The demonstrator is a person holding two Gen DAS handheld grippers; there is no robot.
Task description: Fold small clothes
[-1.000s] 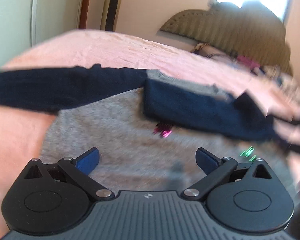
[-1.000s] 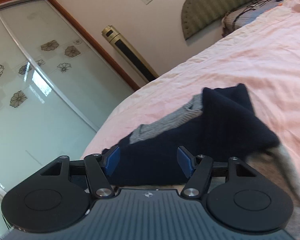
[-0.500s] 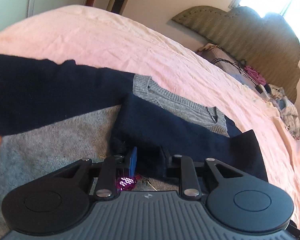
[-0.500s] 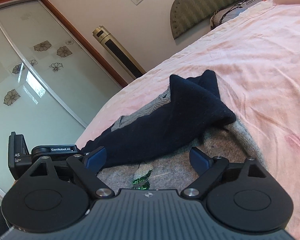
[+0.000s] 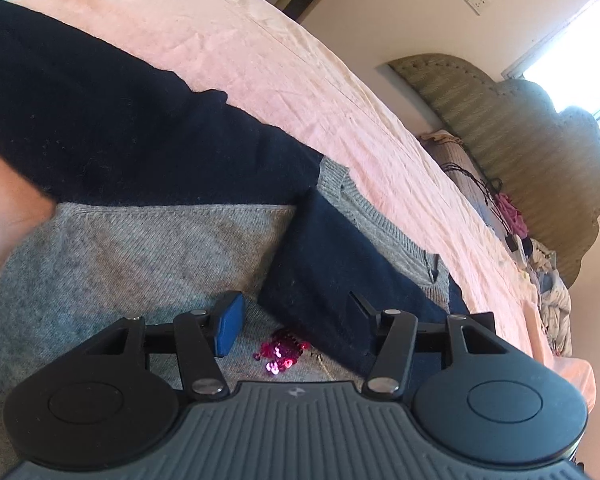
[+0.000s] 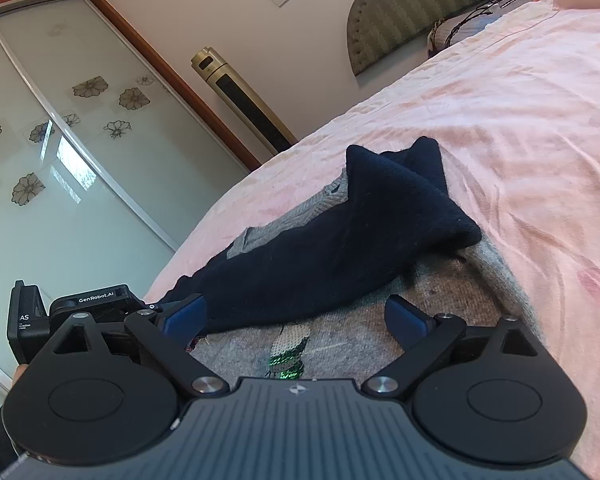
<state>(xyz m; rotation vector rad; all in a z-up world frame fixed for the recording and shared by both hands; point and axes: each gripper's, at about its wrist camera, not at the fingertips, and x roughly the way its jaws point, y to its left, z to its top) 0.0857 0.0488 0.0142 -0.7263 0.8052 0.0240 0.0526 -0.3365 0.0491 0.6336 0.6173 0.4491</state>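
A small grey sweater point(image 5: 132, 256) with navy sleeves lay flat on the pink bedsheet point(image 5: 284, 64), filling the middle and lower left of the left wrist view. One navy sleeve point(image 5: 100, 136) stretched out across the upper left of that frame, still unfolded. The other sleeve point(image 5: 340, 284) was folded in over the grey chest and ran from the centre toward the lower right. A patch of pink sequins point(image 5: 280, 352) showed on the chest near the bottom centre.

The left gripper point(image 5: 296, 320) hovered low over the sweater with its jaws partly apart, having just been opening. The edge of the folded sleeve lay between them and ran under the right finger, while the blue pad point(image 5: 229, 328) of the left finger stood clear of the cloth, so nothing was clamped.

In the right wrist view the folded sleeve point(image 6: 360, 236) lay in a dark heap across the centre, with the grey ribbed collar point(image 6: 300, 216) peeking out behind it. Green sequins point(image 6: 288, 356) showed on the chest at the bottom centre. The right gripper point(image 6: 296, 316) had just been opening and stood wide apart, holding nothing, its left finger just beside the end of the sleeve. The body of the other gripper point(image 6: 60, 316) appeared at the lower left of that frame.

A padded headboard point(image 5: 540, 140) stood at the right of the left wrist view, and a glass wardrobe door point(image 6: 60, 140) with flower prints filled the left of the right wrist view.
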